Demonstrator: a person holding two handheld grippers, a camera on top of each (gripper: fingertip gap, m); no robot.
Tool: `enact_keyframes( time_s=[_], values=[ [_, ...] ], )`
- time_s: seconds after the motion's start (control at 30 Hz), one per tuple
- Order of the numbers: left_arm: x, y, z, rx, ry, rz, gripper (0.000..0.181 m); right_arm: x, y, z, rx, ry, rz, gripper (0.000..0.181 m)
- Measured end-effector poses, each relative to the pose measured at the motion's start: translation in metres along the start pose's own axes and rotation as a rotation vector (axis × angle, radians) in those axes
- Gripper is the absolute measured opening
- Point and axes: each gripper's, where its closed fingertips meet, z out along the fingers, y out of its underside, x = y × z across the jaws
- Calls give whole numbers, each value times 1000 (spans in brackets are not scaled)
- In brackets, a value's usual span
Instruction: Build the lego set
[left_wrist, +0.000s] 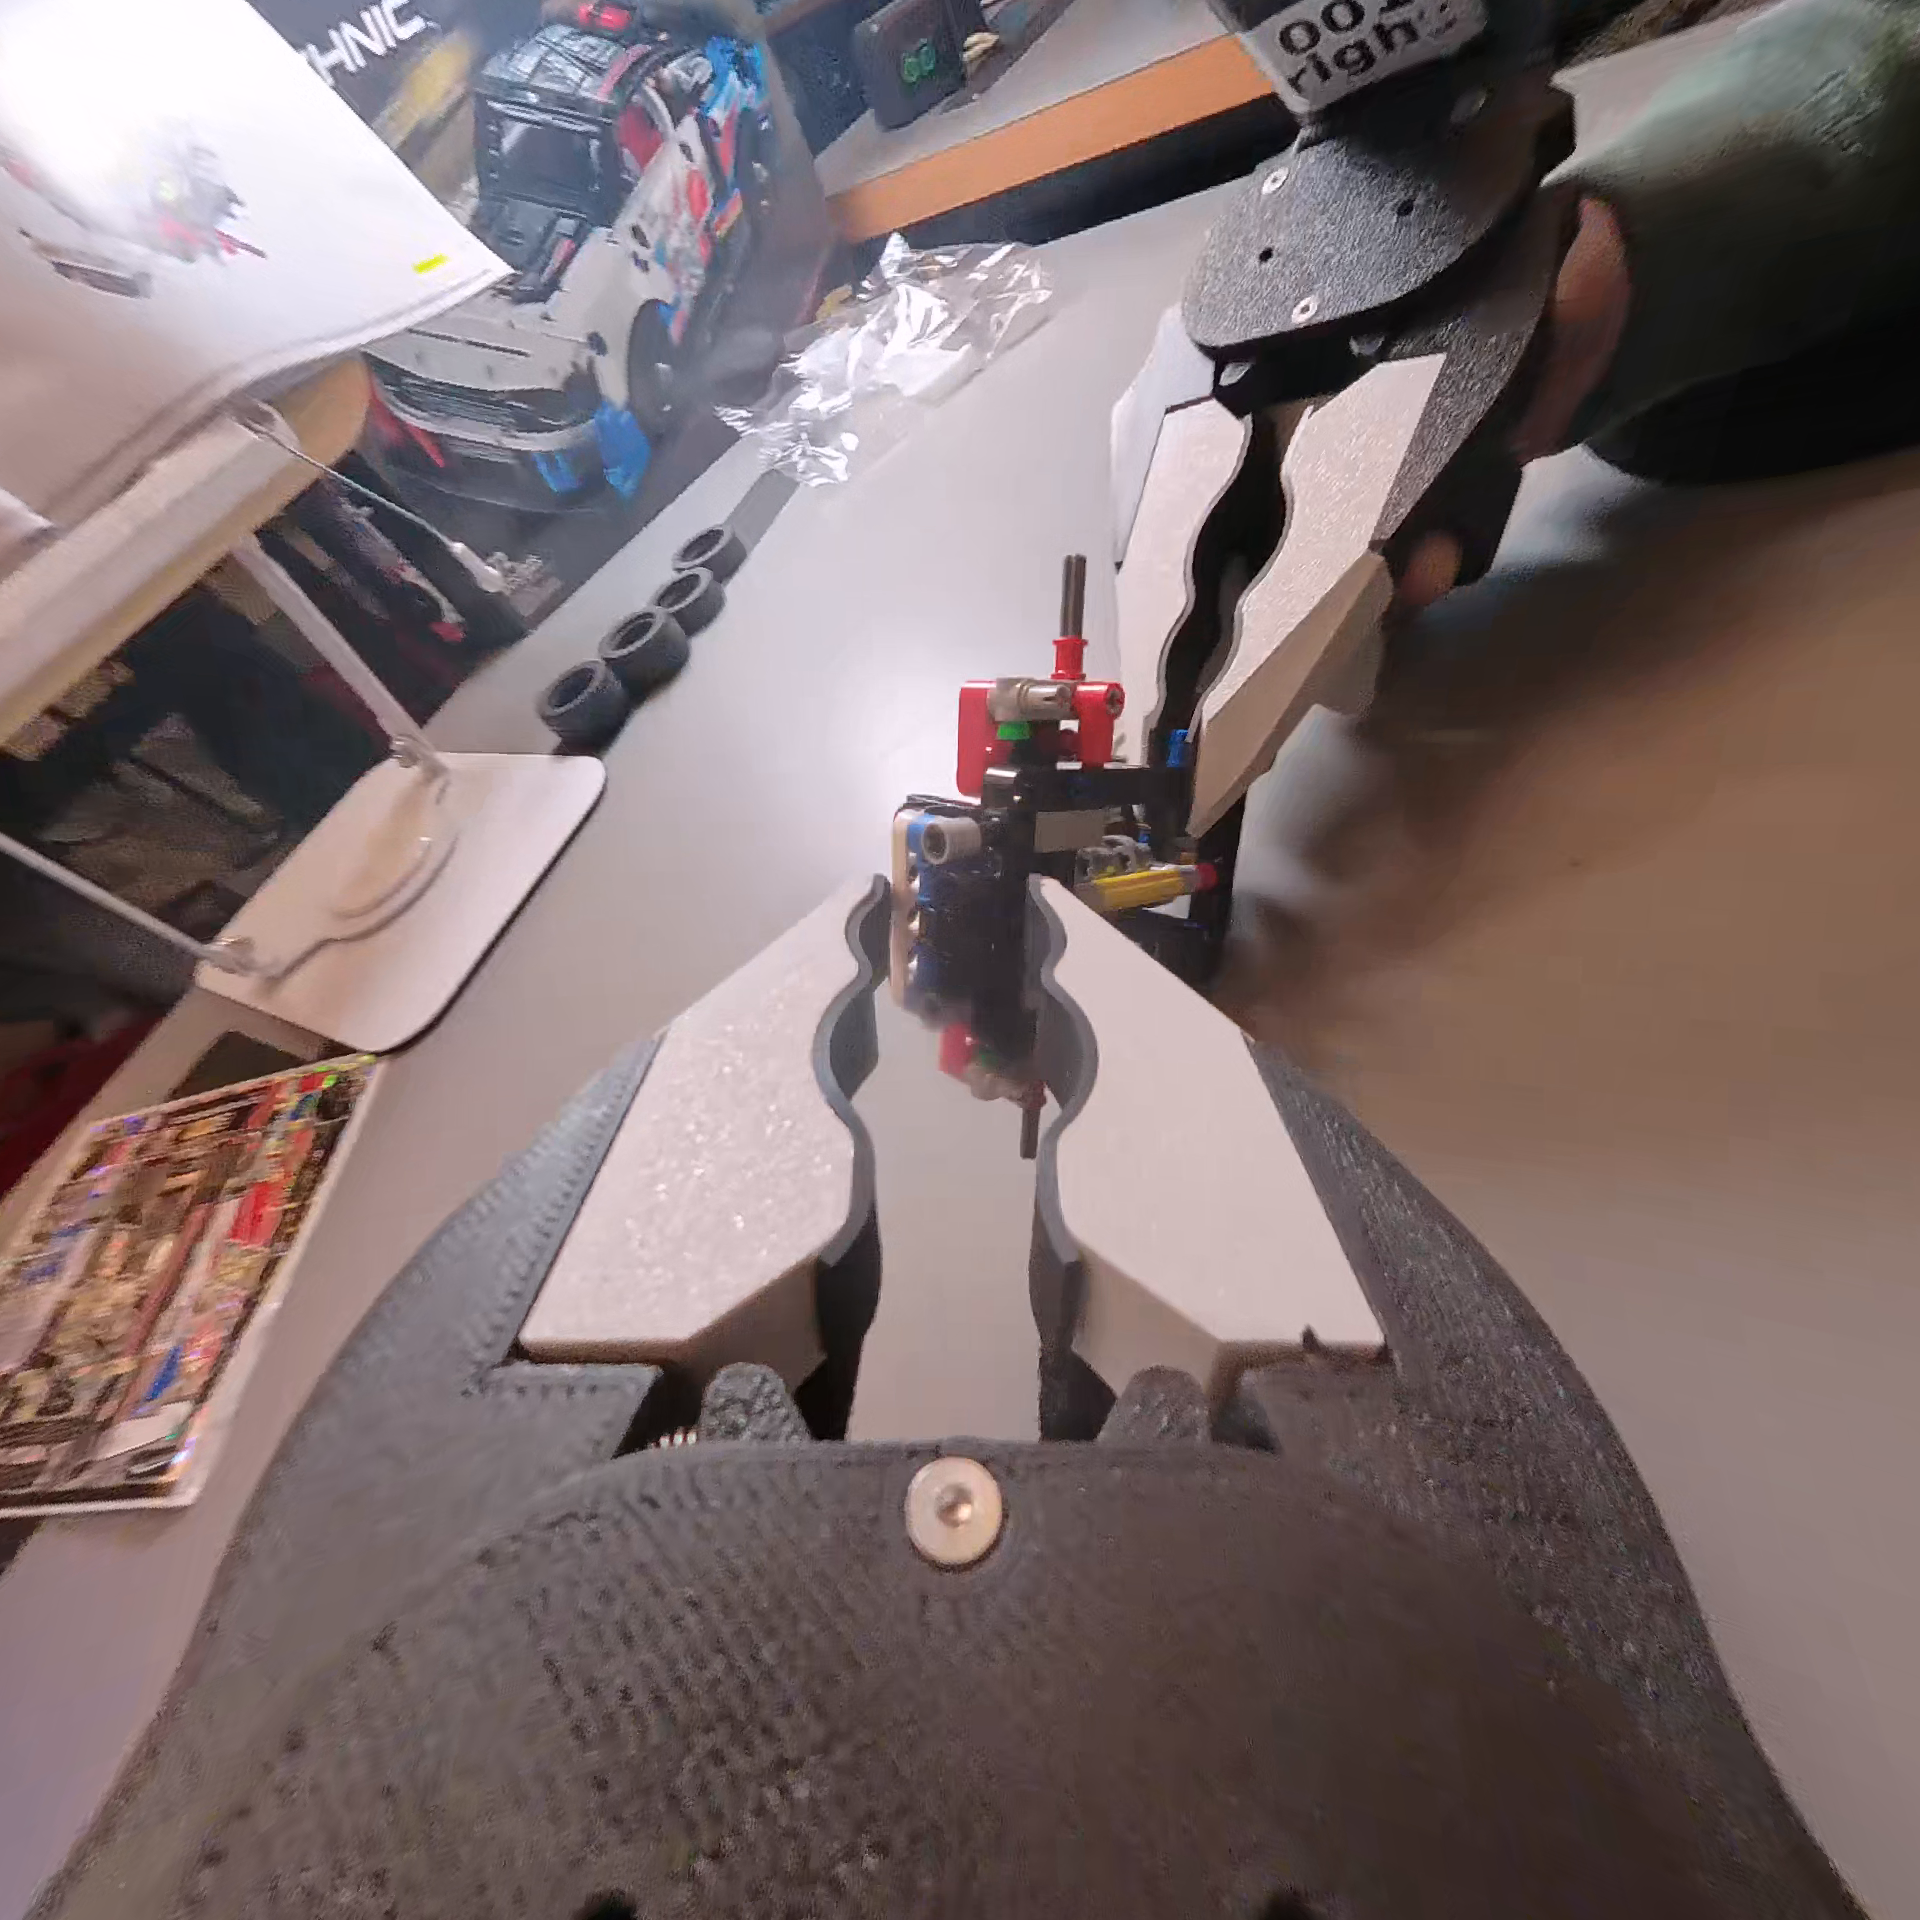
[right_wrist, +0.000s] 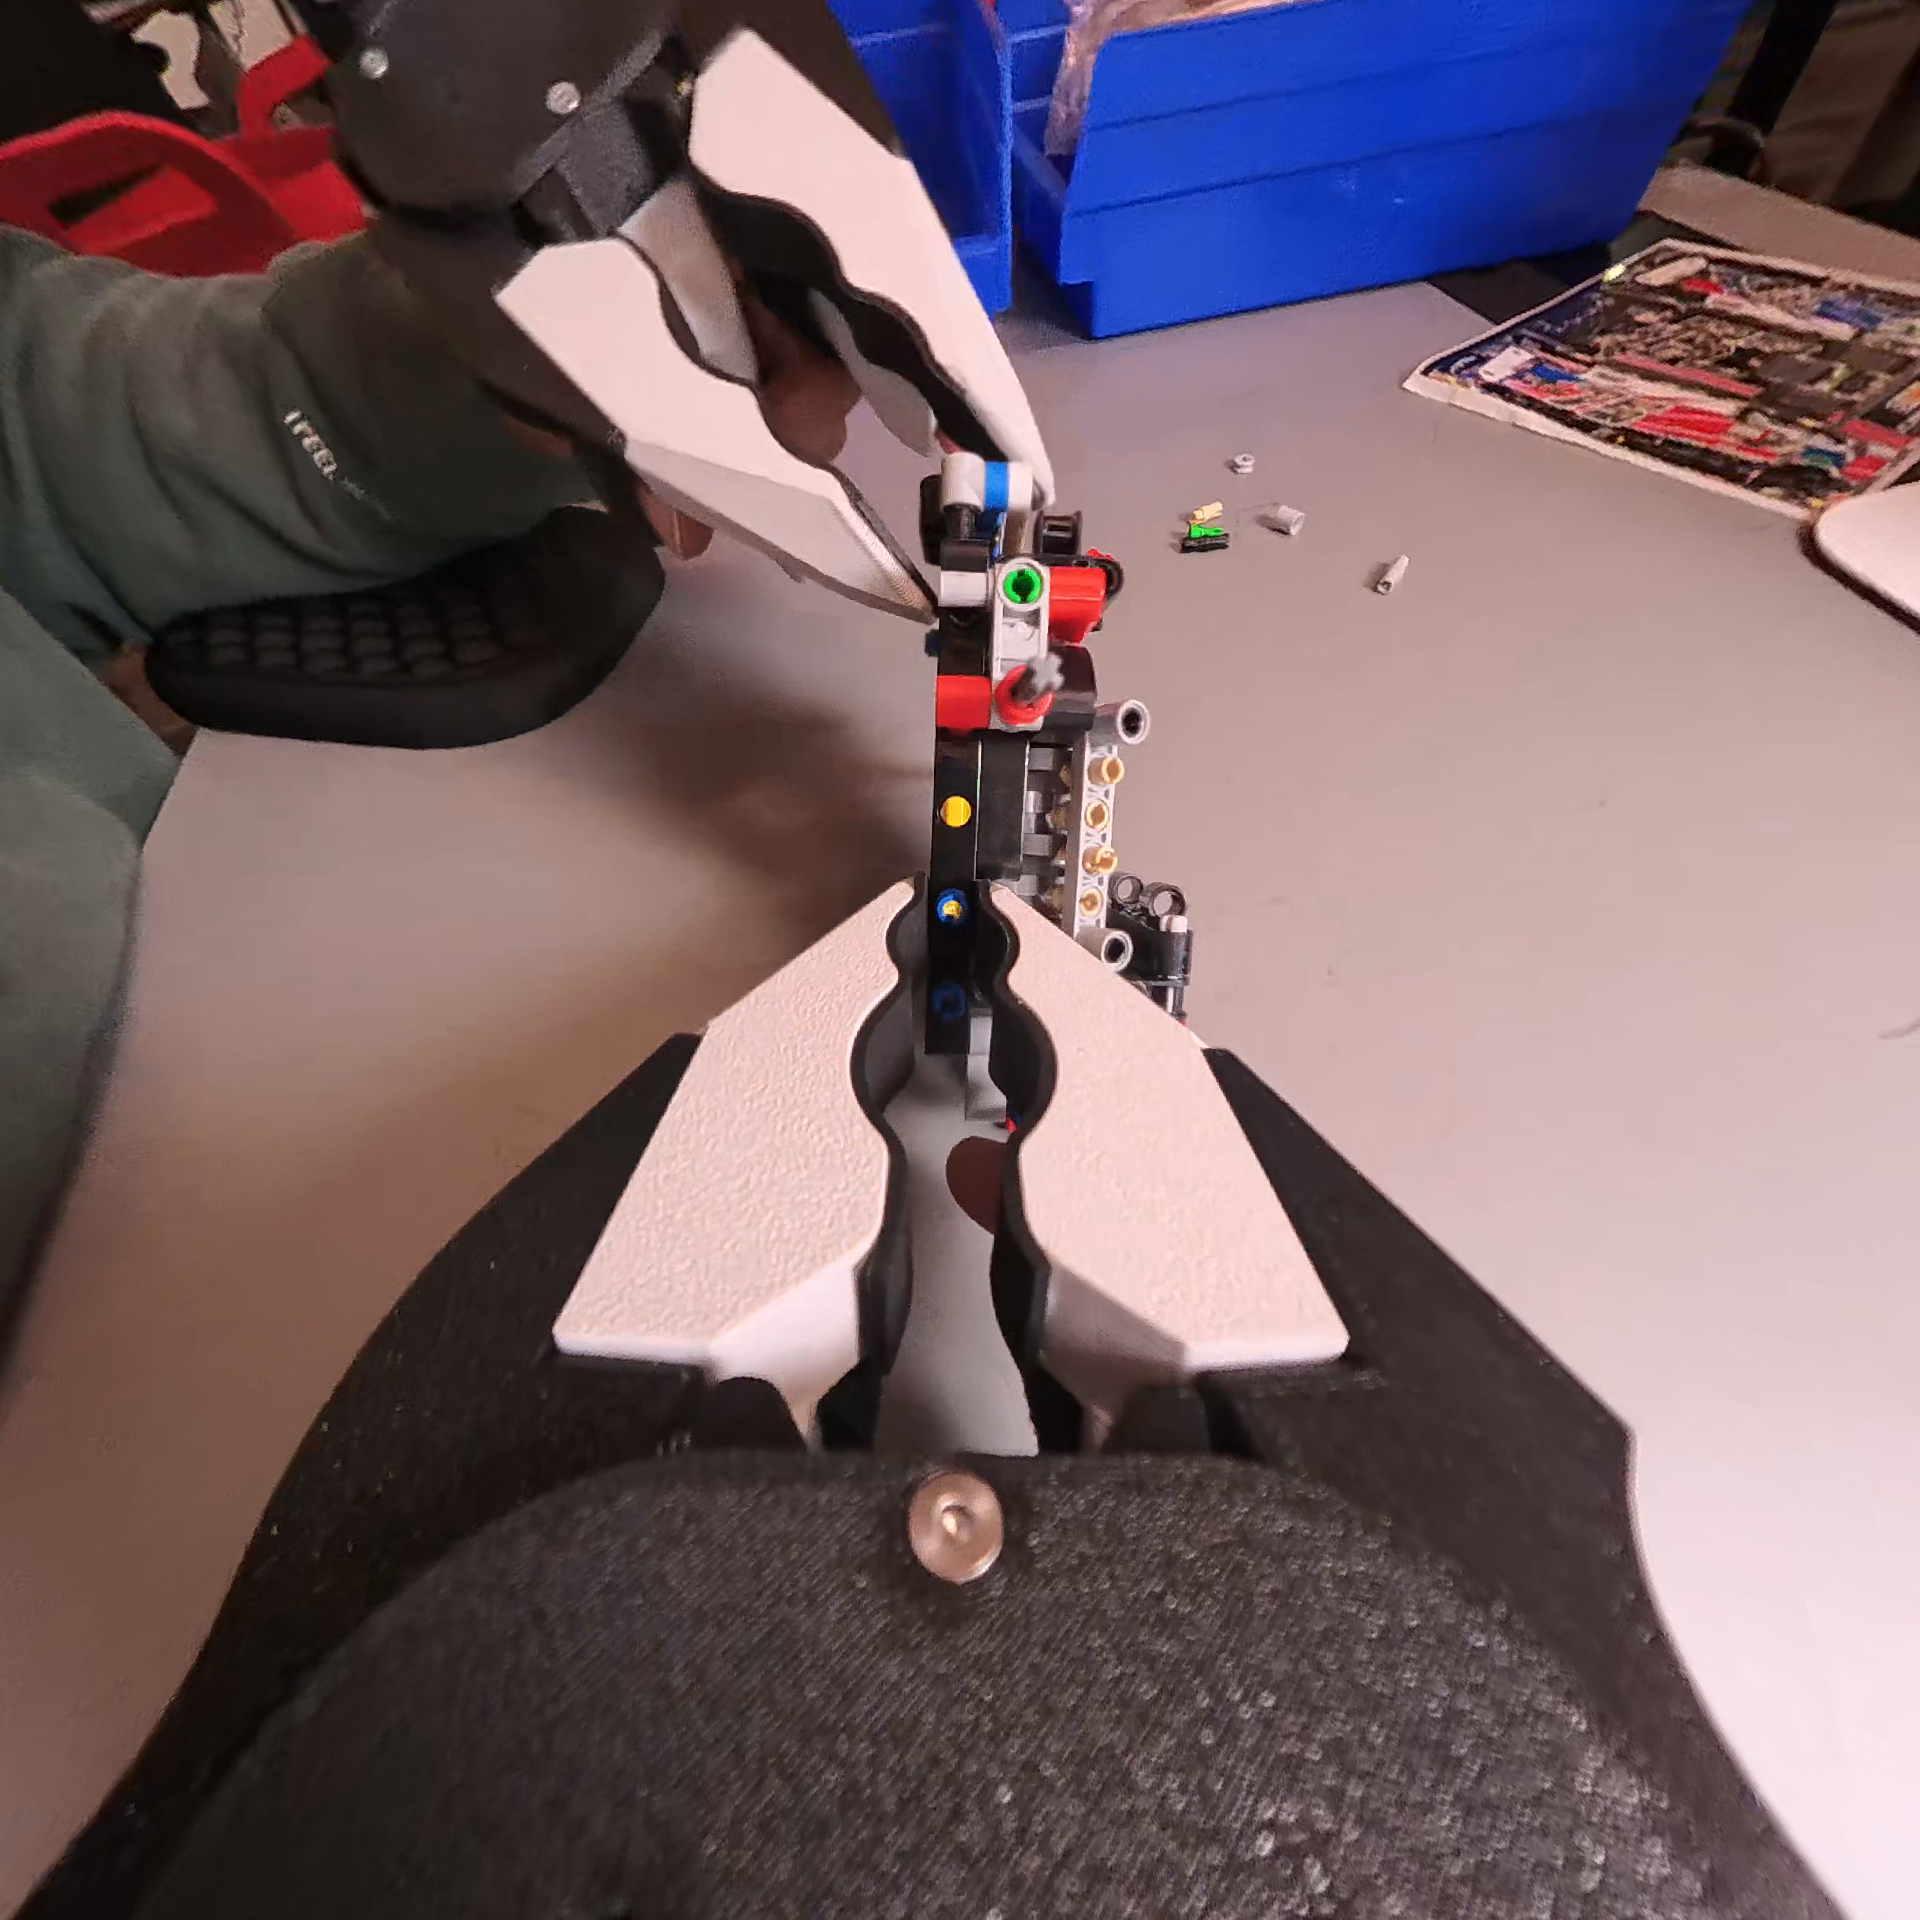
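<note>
Jaws on both grippers are clamped on the same lego build (left_wrist: 1023, 831), one at each end. Left gripper (left_wrist: 961, 925) pinches the end w/ the white and blue pieces; right gripper (right_wrist: 956, 935) pinches the black beam at the opposite end, right on its blue pins. Looks like a two-point hold so the build stays steady, prob. to turn or reposition it before the next piece goes on. It sits low over the grey table (right_wrist: 1455, 935); can't tell if it's touching. Red block and black axle (left_wrist: 1072, 587) stick up free of either grip, so that side stays open for work. Loose small parts (right_wrist: 1280, 520) lie near on the table, within reach. Manual on its stand (left_wrist: 208, 260) faces the work; four tyres (left_wrist: 644, 655) are lined up well apart, out of the way.
</note>
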Motion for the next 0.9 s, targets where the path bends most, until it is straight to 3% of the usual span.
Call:
enact_keyframes(
  time_s=[0.27,0.4,0.9],
  values=[
    [-8,-7,3,-6,-98,74,36,0,-7,2,-10,-4,150,6],
    [-9,-5,6,-38,-102,63,30,0,-10,3,-5,2,217,6],
    [-6,-2,1,-52,-9,-19,26,-5,-11,4,-11,-14,221,6]
  ],
)
